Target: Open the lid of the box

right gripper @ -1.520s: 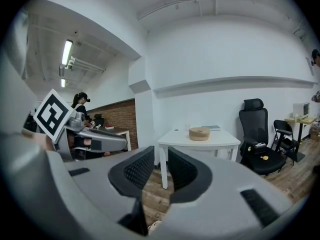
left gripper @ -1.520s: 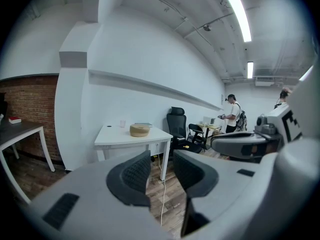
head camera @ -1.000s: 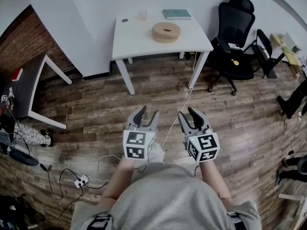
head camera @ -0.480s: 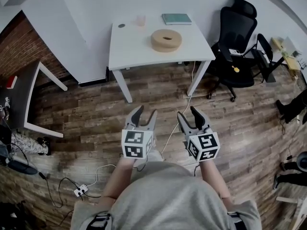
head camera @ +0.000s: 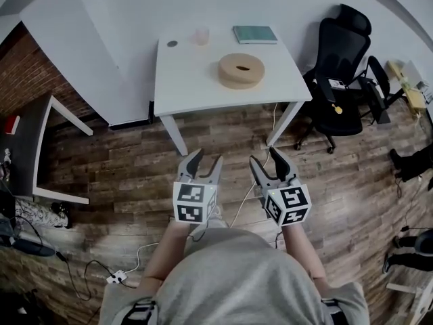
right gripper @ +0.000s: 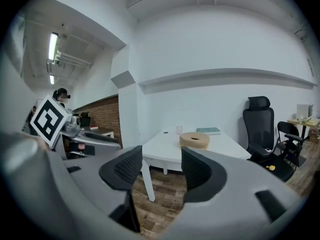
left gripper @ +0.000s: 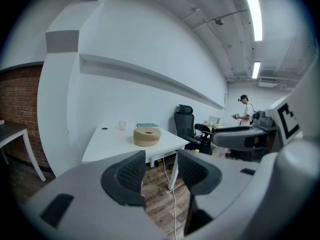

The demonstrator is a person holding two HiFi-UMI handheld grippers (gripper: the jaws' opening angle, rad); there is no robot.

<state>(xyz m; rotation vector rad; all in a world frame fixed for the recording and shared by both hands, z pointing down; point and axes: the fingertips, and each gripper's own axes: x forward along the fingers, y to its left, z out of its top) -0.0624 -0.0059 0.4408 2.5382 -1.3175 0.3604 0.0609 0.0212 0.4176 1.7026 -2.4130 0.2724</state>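
Your round box (head camera: pixel 241 70) sits closed on the white table (head camera: pixel 196 80), contents hidden. Your left gripper (head camera: pixel 206 158) stands wide, empty; your right gripper (head camera: pixel 266 157) has just been opening its jaws, also empty.

This is an office-style workroom. A white desk (head camera: pixel 203 80) stands against a plain white wall at the upper middle, with a black swivel office chair (head camera: pixel 342 59) at the upper right. A brick wall (head camera: pixel 24 73) and a dark desk (head camera: pixel 27 147) fill the left edge. Cables and a power strip (head camera: pixel 116 275) lie on the wood-plank floor (head camera: pixel 122 161). In the left gripper view, strip lights (left gripper: pixel 253 11) run along the ceiling.
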